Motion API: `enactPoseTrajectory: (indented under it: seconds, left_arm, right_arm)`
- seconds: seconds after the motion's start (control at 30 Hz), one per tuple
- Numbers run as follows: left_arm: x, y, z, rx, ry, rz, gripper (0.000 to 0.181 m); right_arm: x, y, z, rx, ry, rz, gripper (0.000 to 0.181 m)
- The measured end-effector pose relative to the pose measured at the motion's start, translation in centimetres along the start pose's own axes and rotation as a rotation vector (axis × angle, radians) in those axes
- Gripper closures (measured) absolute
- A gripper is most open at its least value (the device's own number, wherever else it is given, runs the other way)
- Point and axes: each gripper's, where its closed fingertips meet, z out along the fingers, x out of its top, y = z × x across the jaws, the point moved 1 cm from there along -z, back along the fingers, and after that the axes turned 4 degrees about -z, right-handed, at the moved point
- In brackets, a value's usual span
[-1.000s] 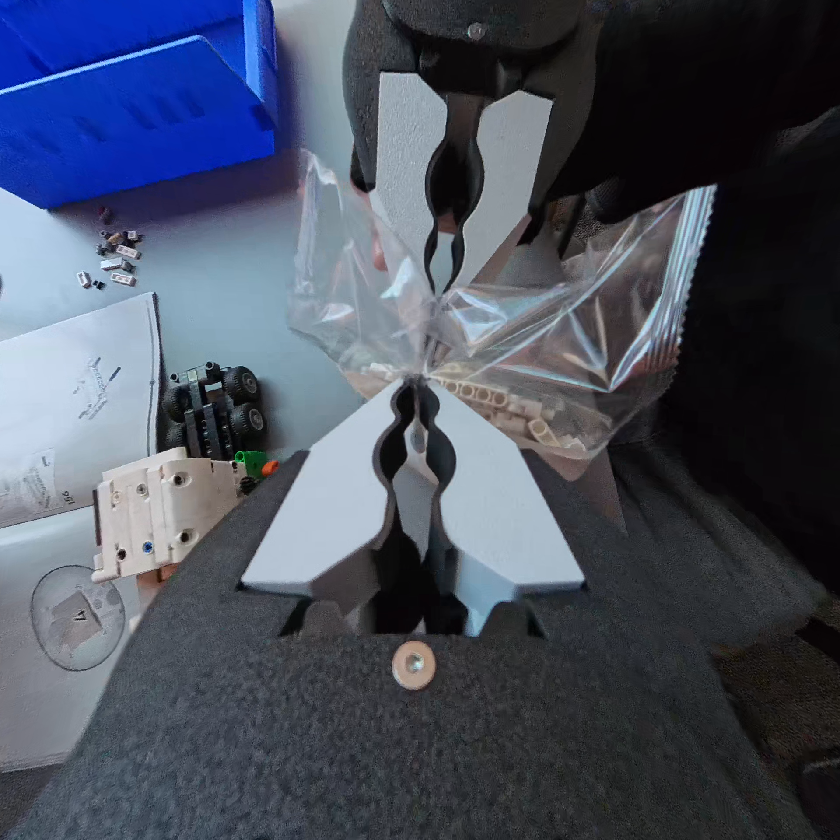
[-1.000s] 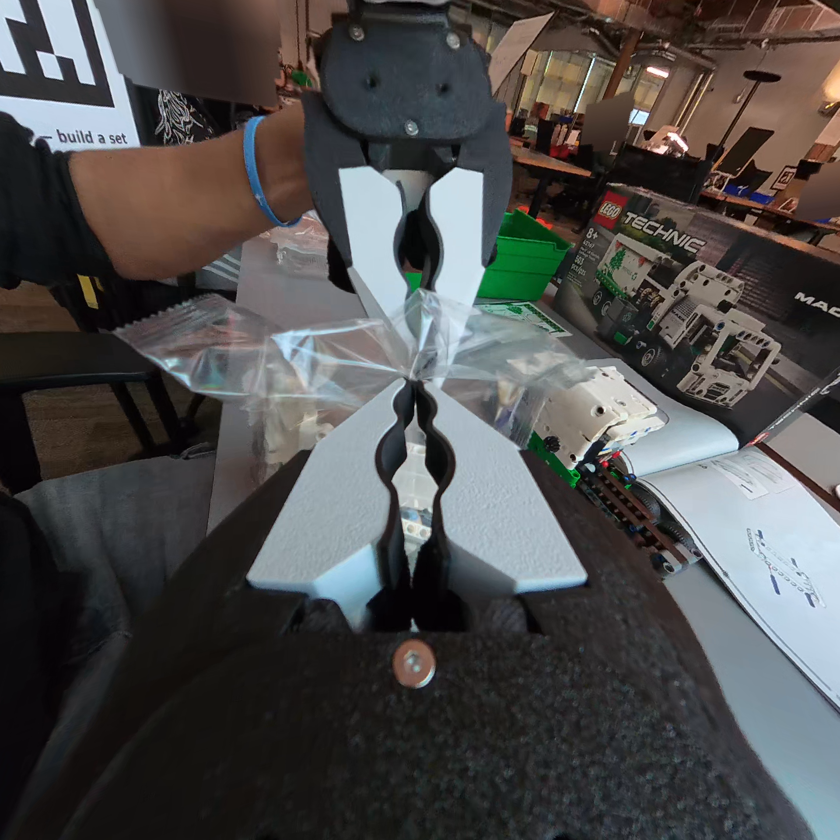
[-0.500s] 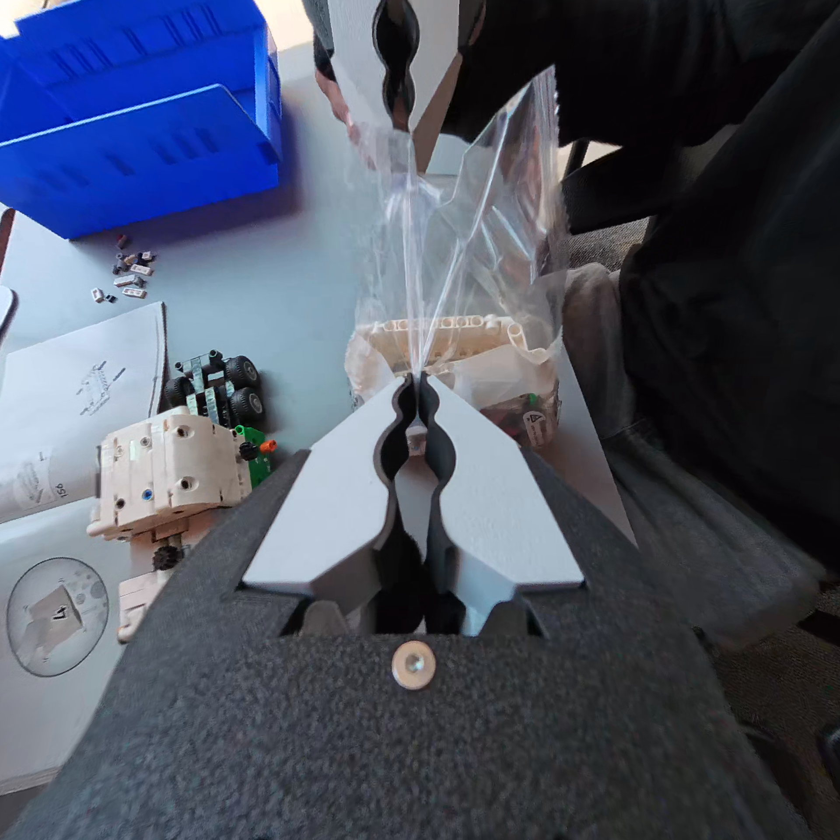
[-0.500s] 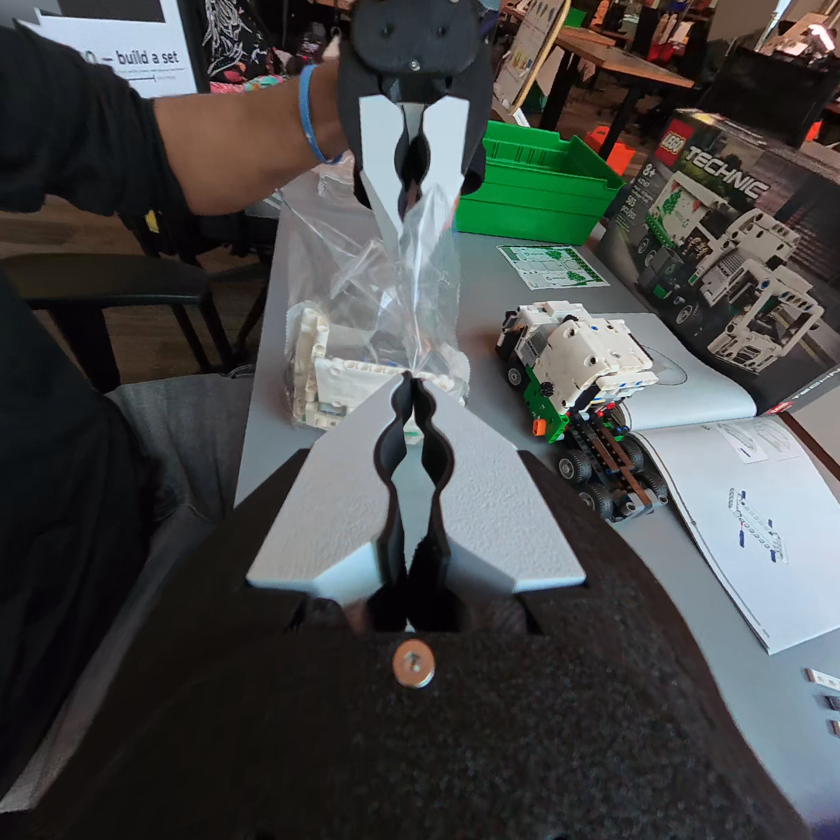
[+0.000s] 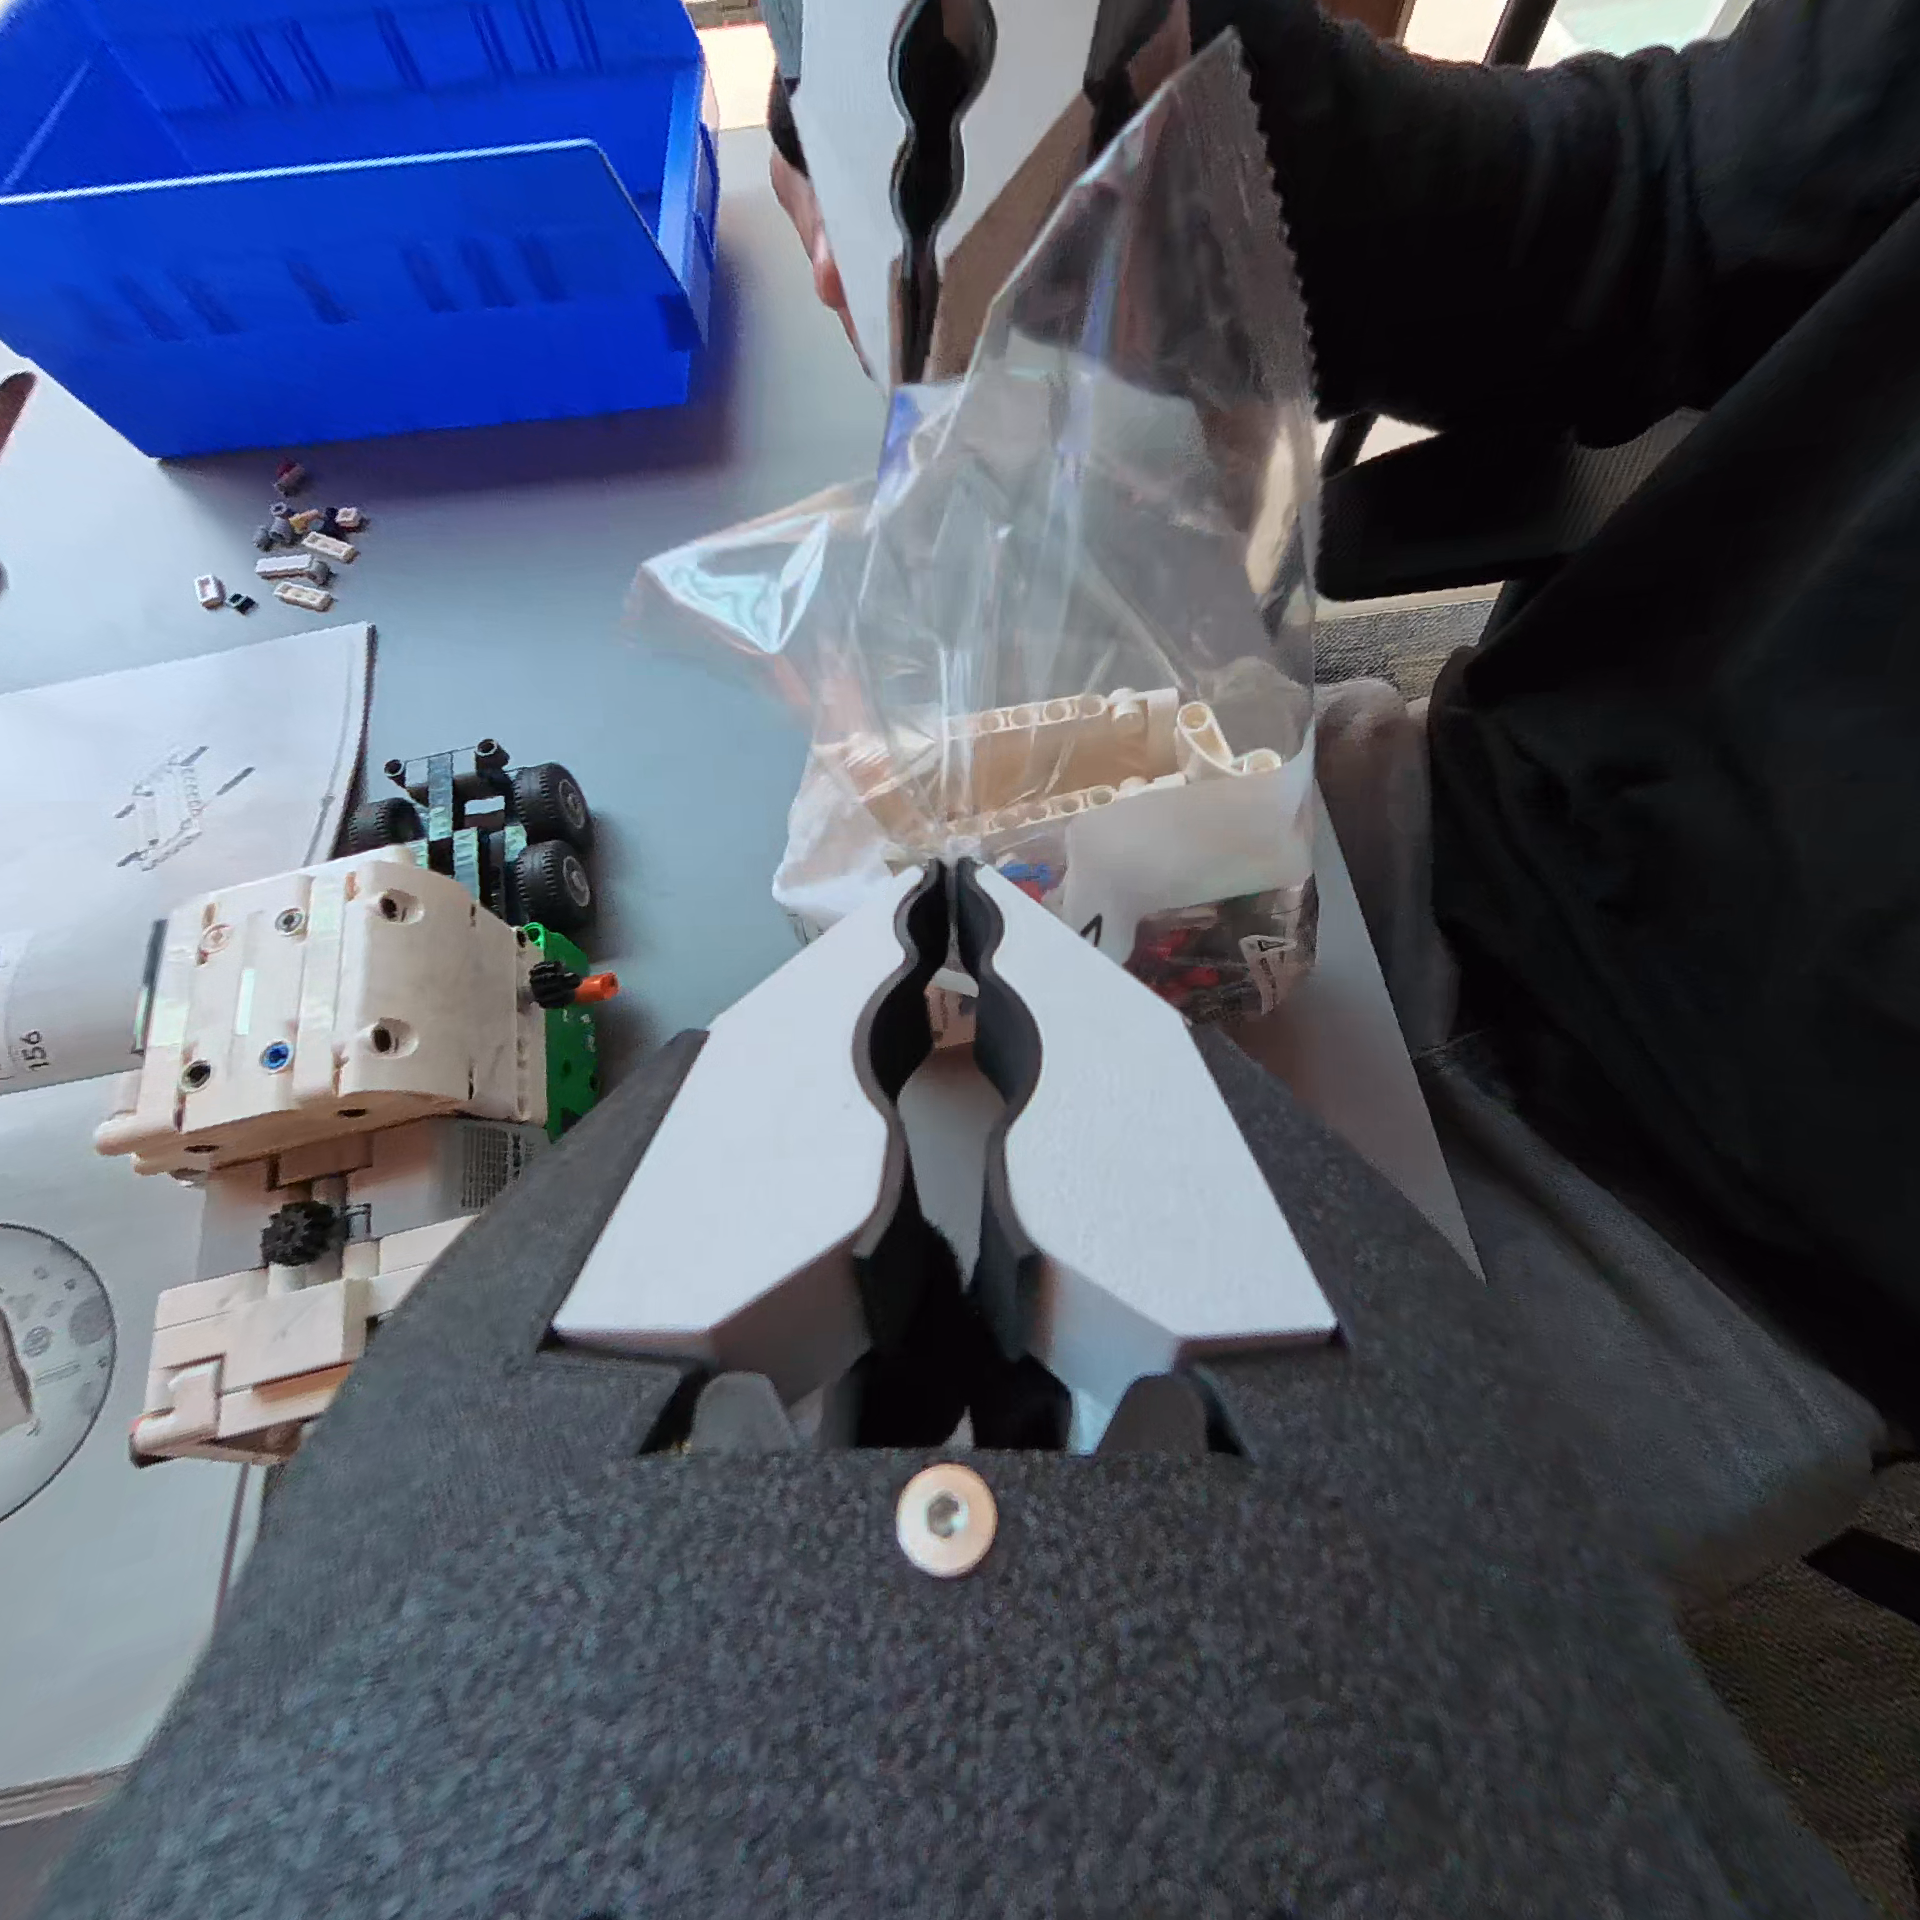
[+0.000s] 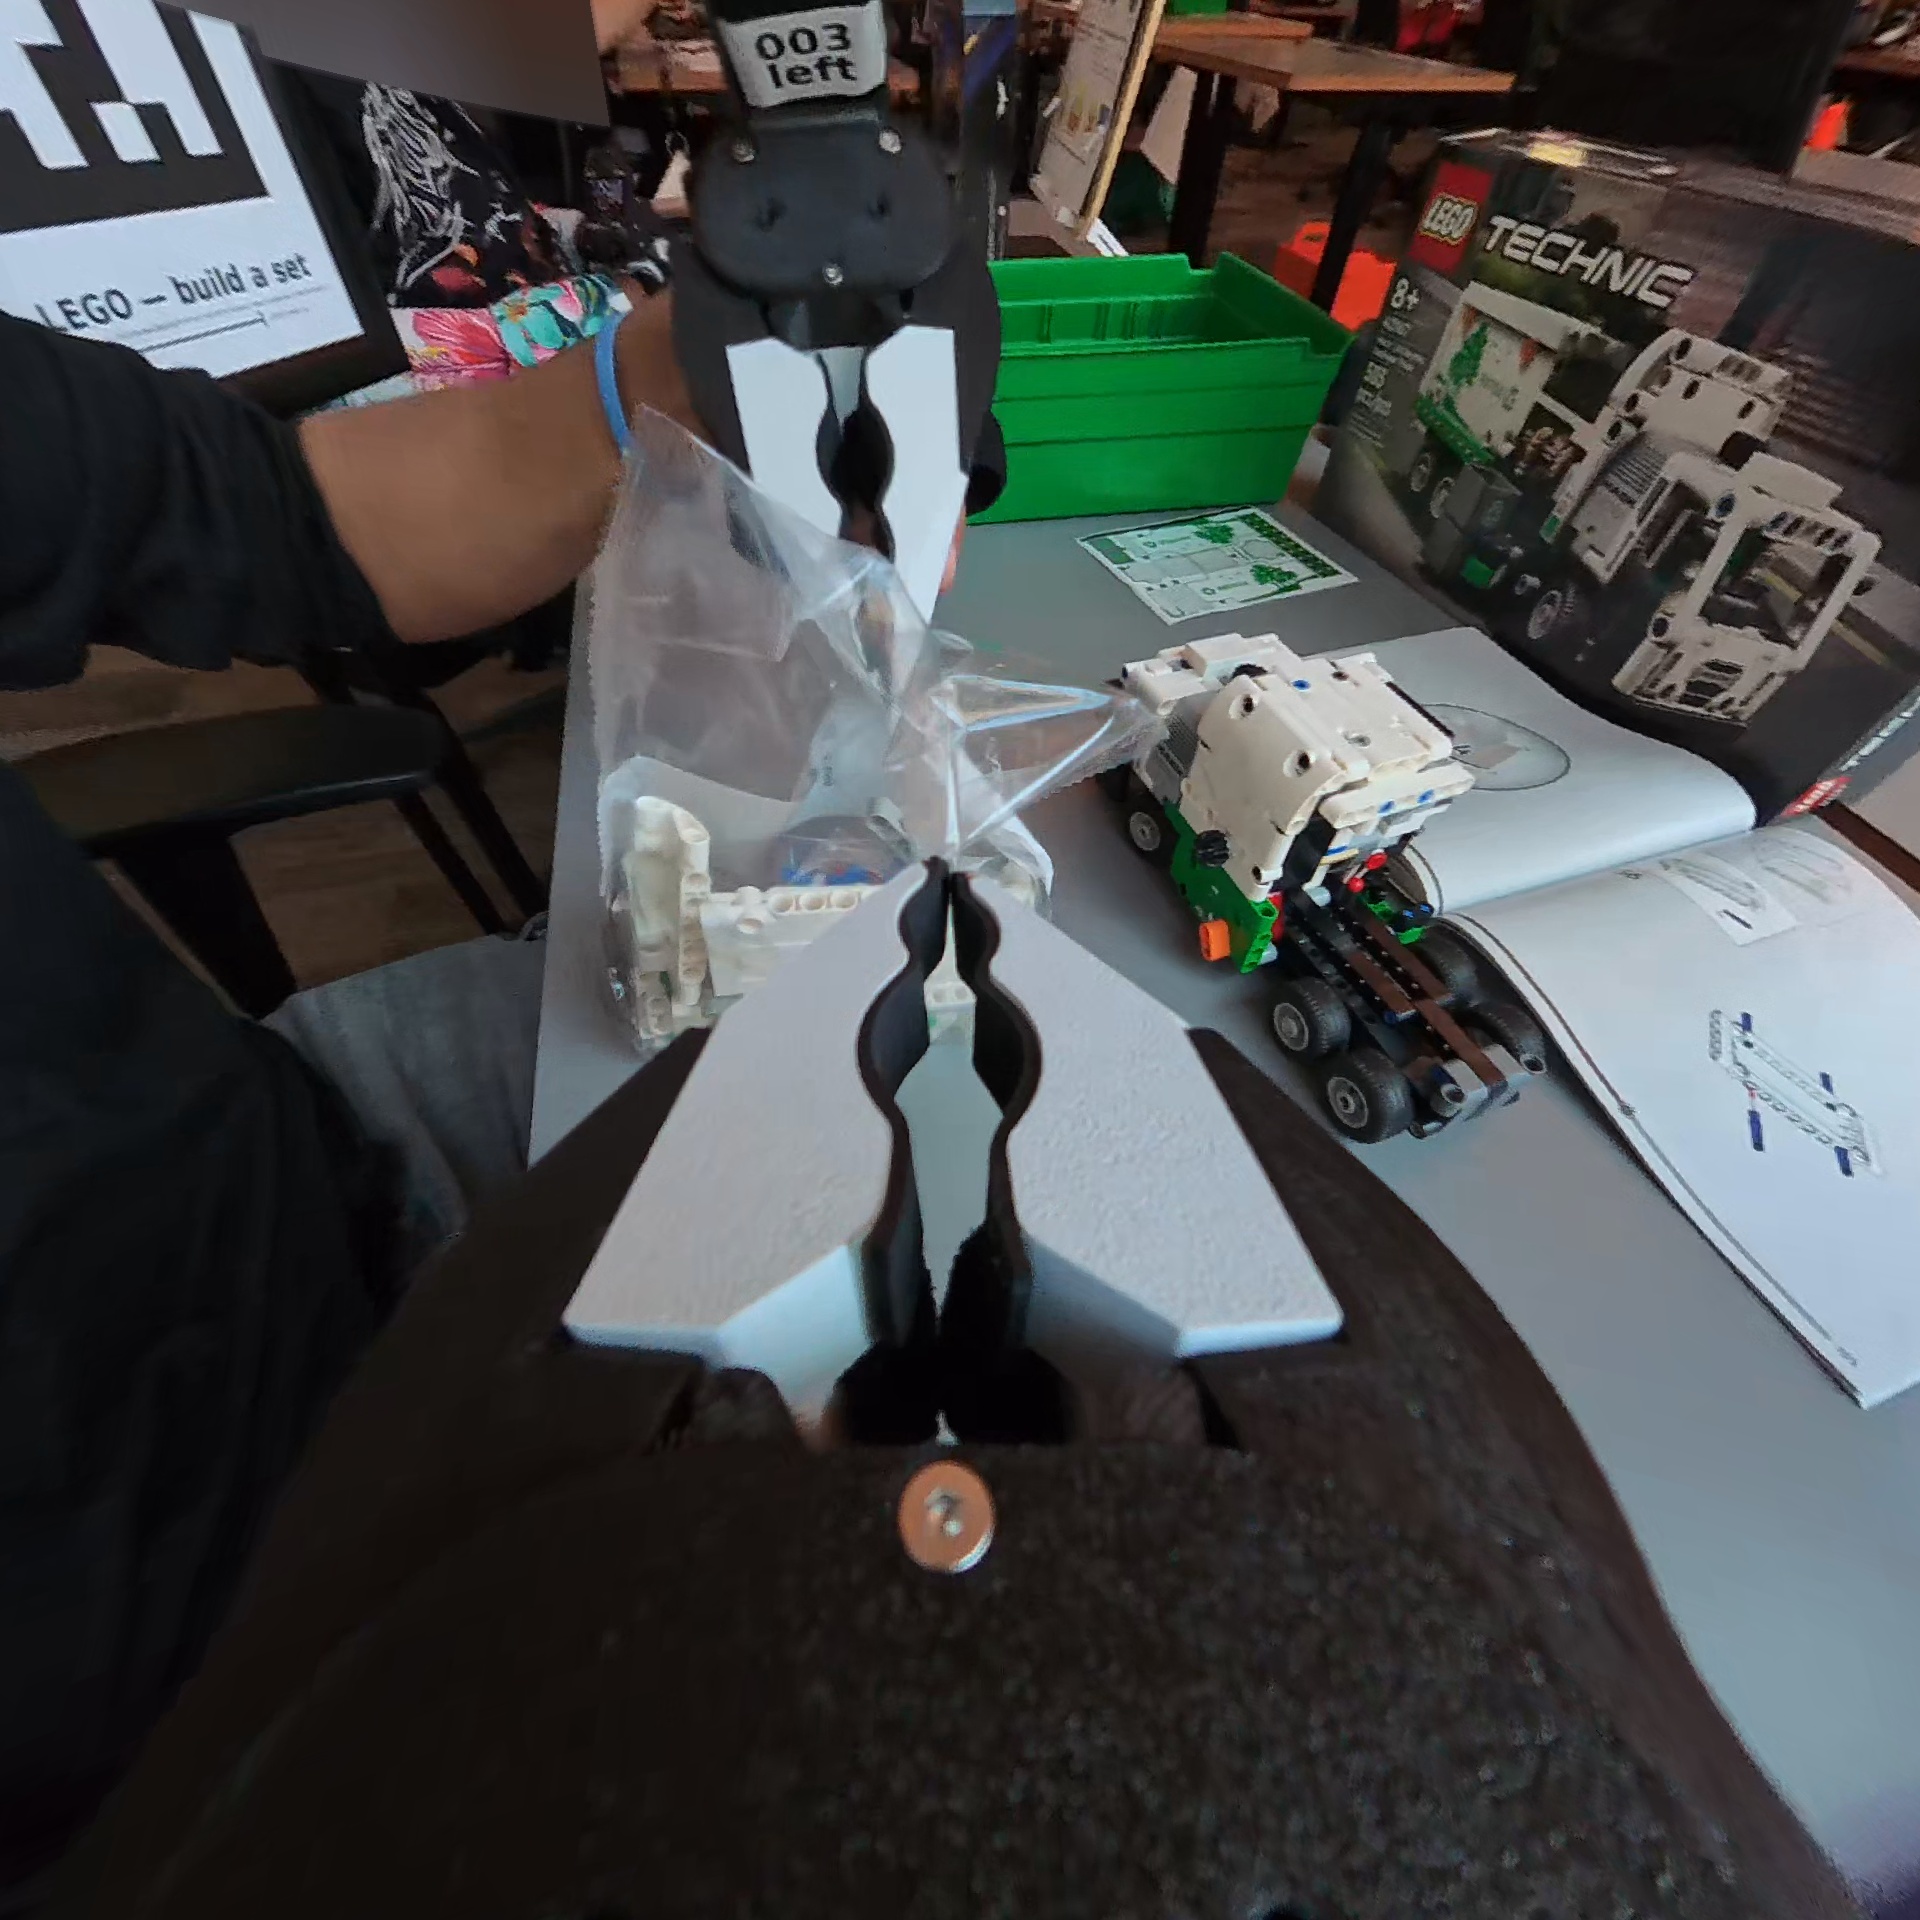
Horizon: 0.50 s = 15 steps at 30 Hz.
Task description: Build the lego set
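A clear plastic bag [image 5: 1091, 582] of white and small coloured lego parts hangs between my two grippers at the table's near edge. My left gripper [image 5: 948, 868] is shut on the bag's film low down, just above the parts. My right gripper [image 5: 914, 364] is shut on the film higher up. In the right wrist view my right gripper [image 6: 945, 868] pinches the bag [image 6: 748, 665] and the left gripper [image 6: 878, 540] pinches it from above. The part-built white and green truck [image 5: 322, 1008] stands on the table, also in the right wrist view [image 6: 1299, 800].
An open instruction book [image 6: 1766, 1039] lies beside the truck, also in the left wrist view [image 5: 156, 790]. A blue bin [image 5: 343, 229] and several loose small pieces [image 5: 291, 551] lie beyond. A green bin [image 6: 1143, 384], a sticker sheet [image 6: 1216, 561] and the set's box [image 6: 1662, 416] stand at the back. One gripper's finger ends stand about 10 cm off the other's.
My grippers were tip to tip on the bag; they have pulled apart, stretching the film between them. The bag's parts have dropped to its bottom near the table edge.
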Motion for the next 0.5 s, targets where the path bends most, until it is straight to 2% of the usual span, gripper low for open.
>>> enactPoseTrajectory:
  seconds: [0.07, 0.17, 0.37, 0.43, 0.5]
  left_arm:
    - [0.0, 0.0, 0.0, 0.016, -0.003, 0.015, 0.181]
    - [0.0, -0.4, -0.4, 0.058, 0.019, 0.005, 0.172]
    - [0.4, -0.7, -2.2, 0.209, 0.125, -0.025, 0.151]
    - [0.3, 0.1, -2.6, 0.254, 0.149, -0.011, 0.151]
    - [-0.2, 1.9, -1.9, 0.223, 0.139, -0.012, 0.151]
  right_arm:
    - [0.2, 0.3, 0.0, -0.041, 0.002, -0.019, 0.180]
    - [0.6, -0.1, -0.4, -0.083, 0.005, -0.060, 0.165]
    - [-0.2, -3.6, -0.1, -0.114, -0.042, -0.046, 0.143]
    - [-0.2, -4.8, 0.8, -0.164, -0.020, -0.116, 0.152]
    - [-0.2, -4.9, 1.7, -0.279, -0.027, -0.232, 0.161]
